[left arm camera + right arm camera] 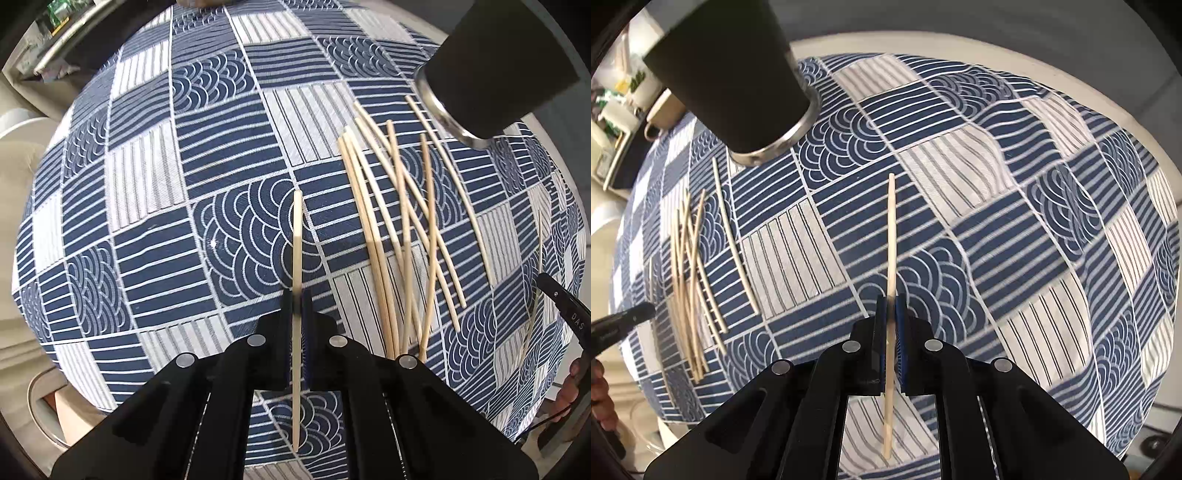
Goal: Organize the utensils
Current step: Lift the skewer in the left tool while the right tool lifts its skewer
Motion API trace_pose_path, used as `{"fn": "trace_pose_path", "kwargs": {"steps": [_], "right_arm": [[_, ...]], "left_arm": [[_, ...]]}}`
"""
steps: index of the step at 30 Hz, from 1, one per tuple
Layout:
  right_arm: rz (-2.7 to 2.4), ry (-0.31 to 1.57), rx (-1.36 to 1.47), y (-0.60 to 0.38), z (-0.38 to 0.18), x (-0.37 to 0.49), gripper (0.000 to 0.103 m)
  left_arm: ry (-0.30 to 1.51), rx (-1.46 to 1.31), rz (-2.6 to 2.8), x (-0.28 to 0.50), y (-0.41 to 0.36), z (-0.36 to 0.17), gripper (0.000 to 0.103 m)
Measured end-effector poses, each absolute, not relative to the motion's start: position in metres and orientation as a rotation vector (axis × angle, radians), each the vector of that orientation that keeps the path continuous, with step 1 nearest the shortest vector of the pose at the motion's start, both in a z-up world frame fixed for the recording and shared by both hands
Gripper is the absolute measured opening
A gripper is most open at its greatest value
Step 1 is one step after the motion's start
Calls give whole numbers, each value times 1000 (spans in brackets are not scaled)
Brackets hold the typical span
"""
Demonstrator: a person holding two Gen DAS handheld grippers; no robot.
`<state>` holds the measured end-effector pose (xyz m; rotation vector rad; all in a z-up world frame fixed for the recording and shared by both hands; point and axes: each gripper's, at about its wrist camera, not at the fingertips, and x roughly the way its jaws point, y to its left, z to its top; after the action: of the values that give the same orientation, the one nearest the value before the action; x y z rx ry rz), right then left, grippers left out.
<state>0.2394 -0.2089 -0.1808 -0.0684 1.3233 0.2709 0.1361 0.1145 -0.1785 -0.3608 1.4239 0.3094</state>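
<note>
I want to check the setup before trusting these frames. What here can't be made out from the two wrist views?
- Dark cup: its mouth and inside are cut off by the top edge in both views.
- Loose chopsticks: they overlap and their near ends run behind the left gripper, so no sure count.
- Held chopstick: its middle is hidden between the right gripper pads.
- Clutter beyond the tablecloth: too small and warped.

Bright even daylight; heavy fisheye bending; slight motion blur.

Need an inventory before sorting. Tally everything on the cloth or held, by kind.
Gripped chopsticks: 2
Loose chopsticks: about 7, overlapping
Black tumbler: 1
Total: about 10
</note>
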Motion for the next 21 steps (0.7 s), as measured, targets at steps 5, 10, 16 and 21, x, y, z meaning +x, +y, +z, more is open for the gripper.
{"fn": "trace_pose_path", "kwargs": {"steps": [5, 10, 16, 21], "right_arm": [[290, 1276, -54, -213, -168, 217, 5], [324, 1195, -59, -201, -140, 218, 5], [348, 1065, -20, -203, -98, 213, 5], [366, 945, 39, -205, -55, 206, 5]], "left_arm": [[1368, -290, 319, 122, 106, -152, 5], [1310, -253, 322, 111, 90, -127, 5], [1220, -207, 315, 110, 72, -107, 5], [1130, -177, 324, 117, 58, -73, 5]]}}
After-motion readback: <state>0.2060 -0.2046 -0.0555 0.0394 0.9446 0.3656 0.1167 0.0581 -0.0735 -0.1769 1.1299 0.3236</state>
